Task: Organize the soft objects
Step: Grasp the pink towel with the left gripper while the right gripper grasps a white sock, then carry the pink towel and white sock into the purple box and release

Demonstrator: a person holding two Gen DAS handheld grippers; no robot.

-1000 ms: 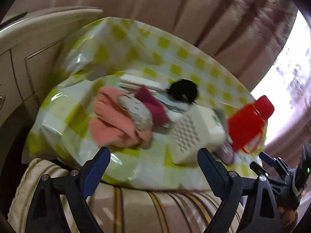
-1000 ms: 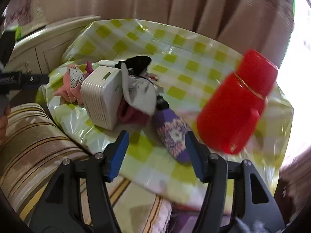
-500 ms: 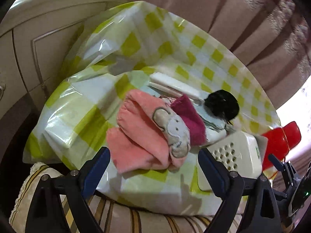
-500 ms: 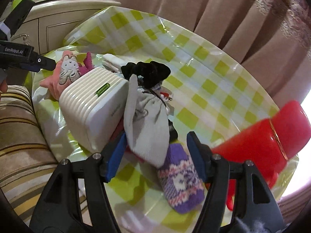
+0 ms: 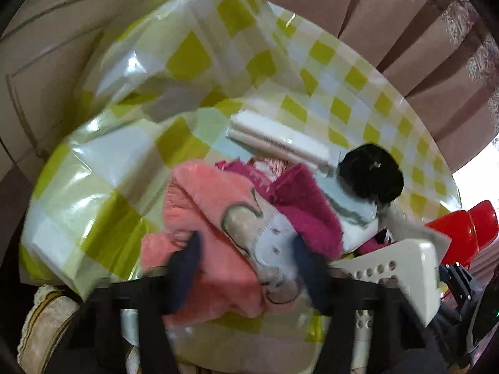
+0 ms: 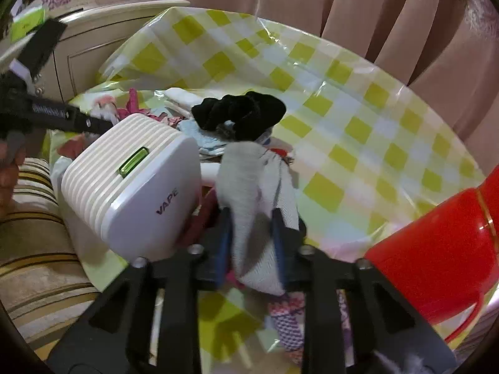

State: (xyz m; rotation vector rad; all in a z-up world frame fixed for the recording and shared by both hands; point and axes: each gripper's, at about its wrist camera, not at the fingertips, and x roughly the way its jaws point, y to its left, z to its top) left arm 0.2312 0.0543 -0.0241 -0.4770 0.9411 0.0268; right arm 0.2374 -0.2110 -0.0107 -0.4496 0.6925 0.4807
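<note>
Right tool (image 6: pixel 251 233), lower centre, pinches the grey sock (image 6: pixel 246 193); left tool (image 5: pixel 246 268) straddles the pink cloth (image 5: pixel 199 218), grip uncertain. Lifting may drag tangled neighbours off the worktop (image 6: pixel 358 118).

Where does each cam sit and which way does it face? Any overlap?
Left wrist: on the left gripper, facing forward along its blue fingers at the pink sock they straddle.
Right wrist: on the right gripper, looking at the grey sock pinched between its fingers; the left gripper shows at upper left.
Shared: white VAPE box, black scrunchie, red jug, checkered tablecloth.
</note>
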